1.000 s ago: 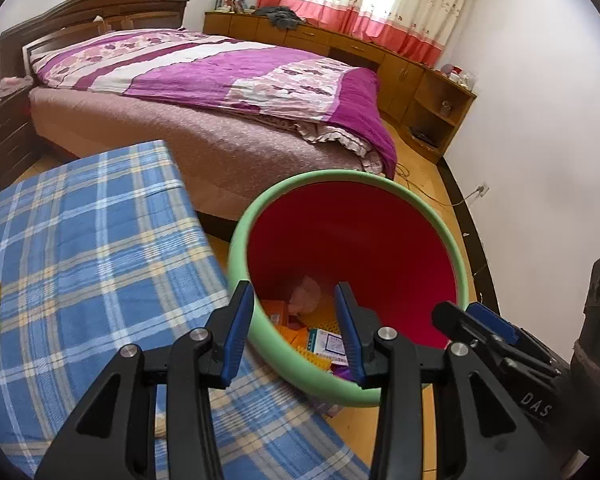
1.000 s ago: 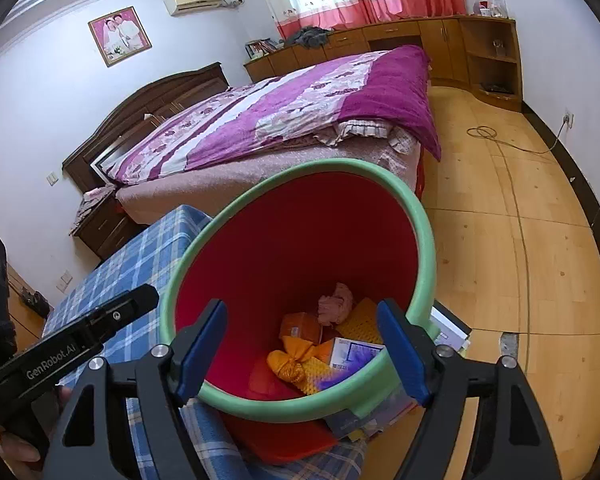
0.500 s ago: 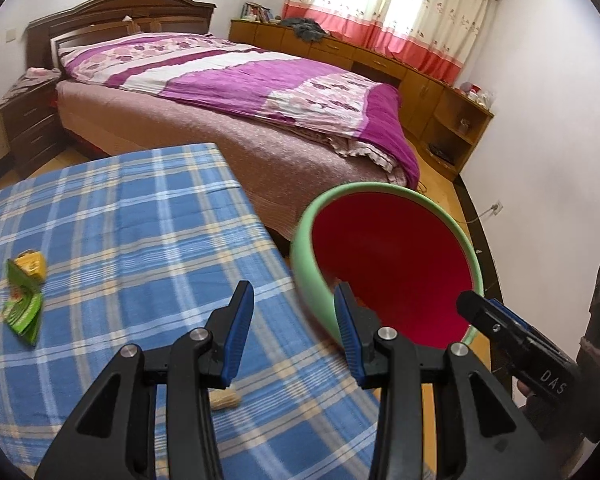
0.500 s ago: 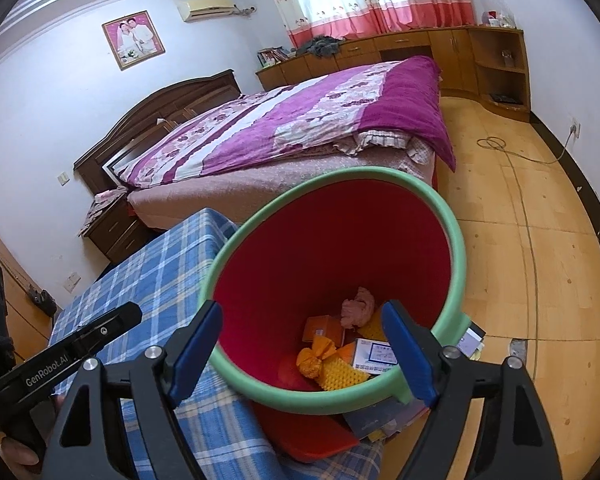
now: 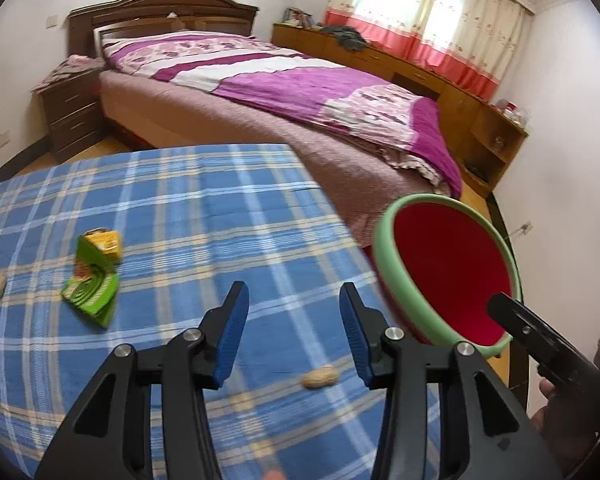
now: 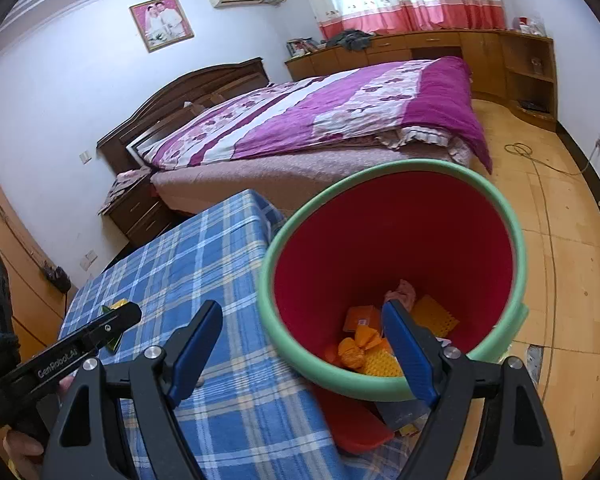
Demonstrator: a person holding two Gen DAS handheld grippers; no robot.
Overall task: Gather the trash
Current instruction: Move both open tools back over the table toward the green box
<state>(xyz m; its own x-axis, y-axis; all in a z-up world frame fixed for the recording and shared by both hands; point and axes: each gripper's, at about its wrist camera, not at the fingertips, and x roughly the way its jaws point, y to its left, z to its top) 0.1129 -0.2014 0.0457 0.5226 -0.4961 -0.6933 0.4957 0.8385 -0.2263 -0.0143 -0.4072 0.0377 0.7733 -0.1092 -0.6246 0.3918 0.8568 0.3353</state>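
Note:
A red bin with a green rim point(image 5: 384, 256) point(image 6: 516, 280) stands at the right edge of the blue plaid table point(image 5: 204, 216) point(image 6: 188, 264). Orange and yellow wrappers point(image 6: 364, 348) lie in its bottom. On the table lie a peanut point(image 5: 320, 378), a green and yellow carton point(image 5: 94, 276) and a second peanut point(image 5: 0, 282) at the far left. My left gripper point(image 5: 292, 332) is open and empty above the table, just behind the first peanut. My right gripper point(image 6: 304, 352) is open and empty over the bin's near rim.
A bed with a purple quilt point(image 5: 300, 84) stands behind the table. A dark nightstand point(image 5: 72, 116) is at the left, wooden cabinets point(image 5: 480, 120) along the far wall. A cable point(image 6: 536, 160) lies on the wooden floor.
My left gripper has swung left, away from the bin and over the table, bringing the carton and peanuts into view. My right gripper stayed over the bin, shifting slightly left.

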